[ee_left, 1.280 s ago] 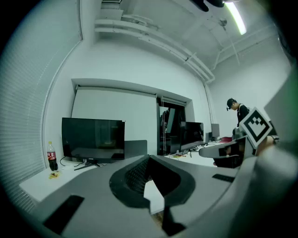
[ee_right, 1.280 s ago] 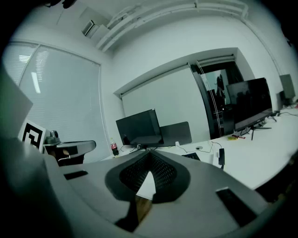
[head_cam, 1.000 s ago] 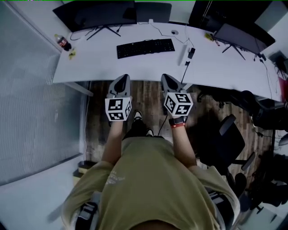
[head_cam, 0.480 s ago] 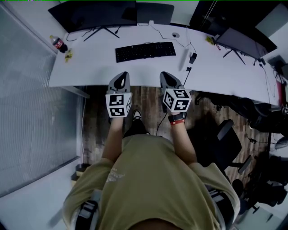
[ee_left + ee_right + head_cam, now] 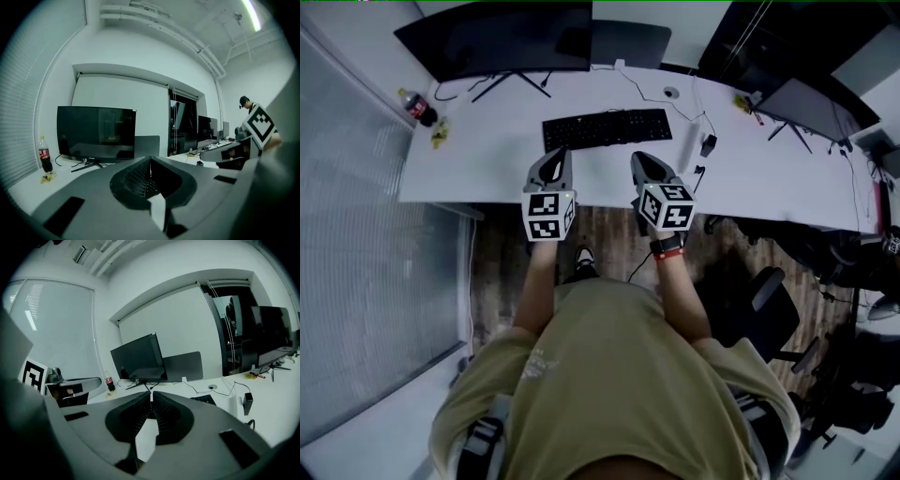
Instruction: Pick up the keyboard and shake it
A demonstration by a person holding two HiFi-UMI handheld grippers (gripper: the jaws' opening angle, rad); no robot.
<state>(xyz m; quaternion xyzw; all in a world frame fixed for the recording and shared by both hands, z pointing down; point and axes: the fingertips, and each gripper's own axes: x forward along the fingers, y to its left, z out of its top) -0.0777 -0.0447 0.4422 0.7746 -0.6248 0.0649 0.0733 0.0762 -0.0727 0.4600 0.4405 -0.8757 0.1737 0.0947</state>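
Note:
The black keyboard point(image 5: 607, 128) lies flat on the white desk point(image 5: 478, 164), in front of a dark monitor point(image 5: 502, 36). My left gripper point(image 5: 560, 154) hangs over the desk's front edge, just short of the keyboard's left half, jaws shut and empty. Level with it, my right gripper point(image 5: 638, 158) is shut with nothing in it, just short of the keyboard's right half. In the left gripper view the shut jaws point(image 5: 150, 160) hide the keyboard. A corner of the keyboard point(image 5: 204, 399) shows past the shut jaws point(image 5: 151, 395) in the right gripper view.
A cola bottle point(image 5: 412, 103) stands at the desk's far left. A white strip point(image 5: 688, 145) and a black adapter point(image 5: 709, 144) with cables lie right of the keyboard. A second monitor point(image 5: 811, 94) stands far right. An office chair point(image 5: 769, 300) sits behind me at right.
Both grippers have moved forward together, from over the wooden floor to over the desk's front edge, close to the keyboard. Their jaws have stayed shut.

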